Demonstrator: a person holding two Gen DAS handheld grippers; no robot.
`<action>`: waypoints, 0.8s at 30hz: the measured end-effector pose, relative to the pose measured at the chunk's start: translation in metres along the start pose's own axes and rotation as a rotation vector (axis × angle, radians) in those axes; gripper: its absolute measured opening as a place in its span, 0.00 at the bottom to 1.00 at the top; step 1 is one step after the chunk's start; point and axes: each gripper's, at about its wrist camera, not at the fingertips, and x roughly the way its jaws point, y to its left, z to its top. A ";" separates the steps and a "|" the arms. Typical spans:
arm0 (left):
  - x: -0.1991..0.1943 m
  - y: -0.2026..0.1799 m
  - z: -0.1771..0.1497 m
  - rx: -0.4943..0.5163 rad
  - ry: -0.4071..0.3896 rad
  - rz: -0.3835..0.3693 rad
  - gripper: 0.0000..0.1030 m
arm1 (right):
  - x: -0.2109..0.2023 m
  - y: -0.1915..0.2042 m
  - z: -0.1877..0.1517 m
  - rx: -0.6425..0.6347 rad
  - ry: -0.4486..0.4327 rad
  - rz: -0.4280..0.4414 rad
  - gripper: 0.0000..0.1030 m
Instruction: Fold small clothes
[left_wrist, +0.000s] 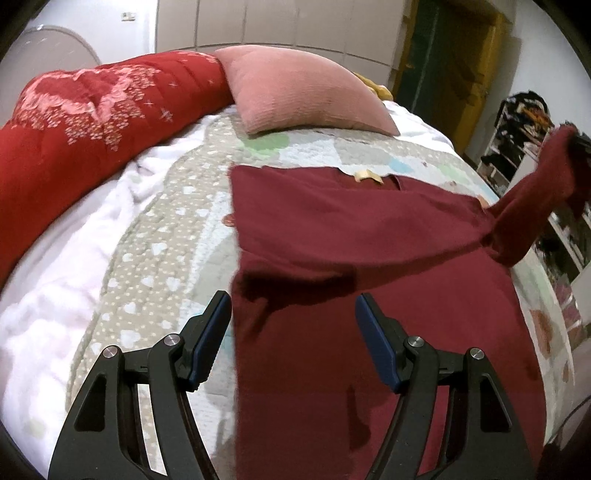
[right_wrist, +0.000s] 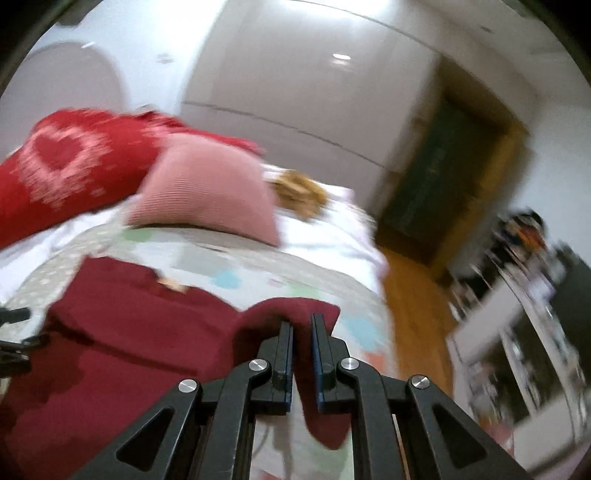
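Note:
A dark red garment (left_wrist: 369, 258) lies flat on the patterned bed quilt (left_wrist: 166, 236), a tan label at its far edge. Its right sleeve (left_wrist: 532, 206) is lifted off the bed toward the right, held at its tip by my right gripper (left_wrist: 581, 142) at the frame's edge. In the right wrist view the right gripper (right_wrist: 303, 321) is shut on that sleeve (right_wrist: 295, 310), cloth bunched between its pads and hanging below. My left gripper (left_wrist: 293, 306) hovers open above the garment's near left part, nothing between its fingers.
A pink pillow (left_wrist: 306, 92) and a red quilted blanket (left_wrist: 85, 122) lie at the bed's far side. A small tan item (right_wrist: 299, 195) sits beyond the pillow. A white shelf unit (left_wrist: 535, 155) stands right of the bed, with wooden floor (right_wrist: 413, 295) between.

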 end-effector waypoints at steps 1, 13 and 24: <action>-0.001 0.006 0.001 -0.012 -0.003 0.001 0.68 | 0.012 0.021 0.010 -0.024 0.014 0.043 0.08; 0.001 0.043 0.008 -0.067 -0.024 0.008 0.68 | 0.096 0.100 0.025 0.236 0.173 0.677 0.44; 0.004 0.018 0.004 0.008 -0.034 -0.038 0.68 | 0.111 0.075 -0.046 0.315 0.259 0.630 0.45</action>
